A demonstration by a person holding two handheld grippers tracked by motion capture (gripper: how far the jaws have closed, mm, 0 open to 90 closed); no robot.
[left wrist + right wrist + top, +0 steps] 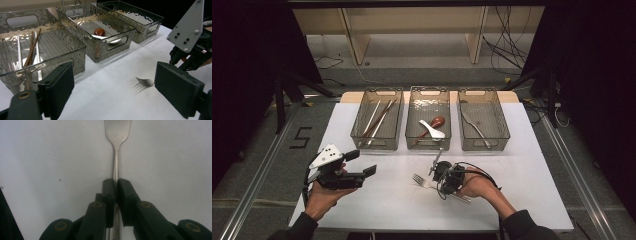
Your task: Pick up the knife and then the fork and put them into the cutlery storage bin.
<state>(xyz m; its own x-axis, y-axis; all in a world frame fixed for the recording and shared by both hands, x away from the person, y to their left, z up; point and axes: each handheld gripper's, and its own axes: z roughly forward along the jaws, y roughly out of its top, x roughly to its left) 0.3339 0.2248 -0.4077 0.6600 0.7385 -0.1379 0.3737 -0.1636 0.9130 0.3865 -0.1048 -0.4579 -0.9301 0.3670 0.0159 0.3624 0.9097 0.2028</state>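
From above, your right gripper (443, 179) sits over the fork (419, 180) on the desk (522, 175). Your left gripper (115, 92) shows jaws wide open, empty. Right gripper view: jaws clamped on the fork's handle.

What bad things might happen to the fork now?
1. The right gripper pinches only the thin handle of the fork, so it might twist or slip out when lifted.
2. The fork's long end sticks out sideways and could bump a bin wall on the way in.
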